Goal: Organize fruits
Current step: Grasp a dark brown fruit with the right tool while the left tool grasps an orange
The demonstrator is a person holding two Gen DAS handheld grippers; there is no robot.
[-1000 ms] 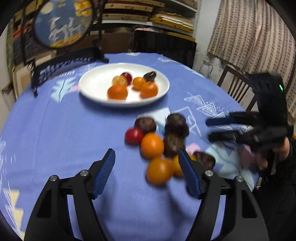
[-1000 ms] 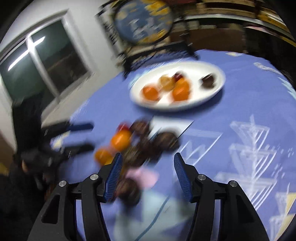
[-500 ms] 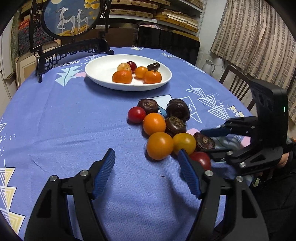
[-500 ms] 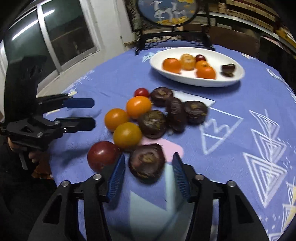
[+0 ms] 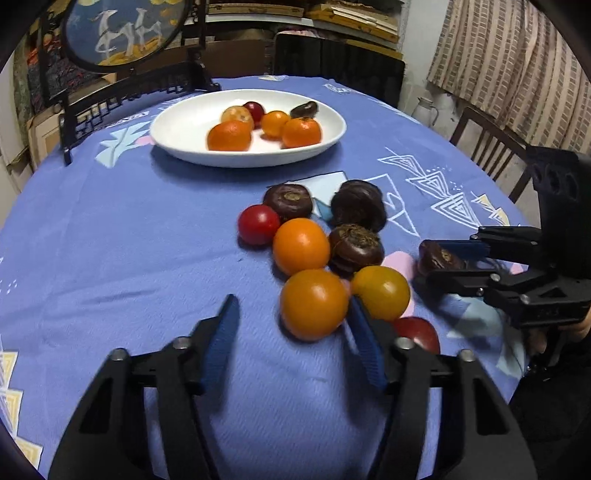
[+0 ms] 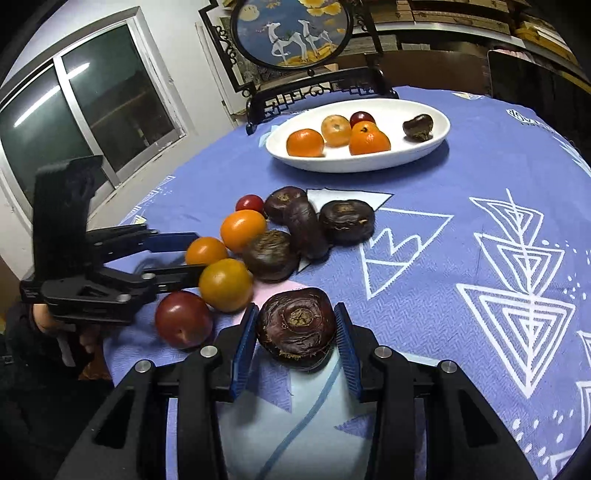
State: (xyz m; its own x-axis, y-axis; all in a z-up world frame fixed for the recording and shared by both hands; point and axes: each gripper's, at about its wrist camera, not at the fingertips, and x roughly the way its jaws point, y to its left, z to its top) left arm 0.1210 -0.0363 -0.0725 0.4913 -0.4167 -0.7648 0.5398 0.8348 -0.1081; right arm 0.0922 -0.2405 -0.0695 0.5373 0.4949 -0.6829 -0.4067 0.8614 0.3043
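The right tongs (image 6: 295, 332) are closed on a dark wrinkled fruit (image 6: 296, 326) at the near edge of the pile, both blue pads pressing its sides; it sits low over the blue patterned cloth of the surface (image 6: 461, 177). Their jaws have just been closing.

The left tongs (image 5: 291, 325) have also just been narrowing. Their right pad touches the side of the nearest orange fruit (image 5: 314, 303), while the left pad stands clear of it with a gap of cloth between, so the fruit sits between the jaws but is not yet clamped.

Just right of that fruit lies a yellow-orange one (image 5: 380, 292), with a dark red one (image 5: 415, 332) nearer and partly hidden behind the finger. Beyond them rest another orange fruit (image 5: 301, 245), a small red one (image 5: 258, 224) and three more dark fruits.

At the far side stands a white plate (image 5: 177, 129) holding several orange fruits, a red one and a dark one. A round painted screen (image 6: 291, 31) on a black stand rises behind it.
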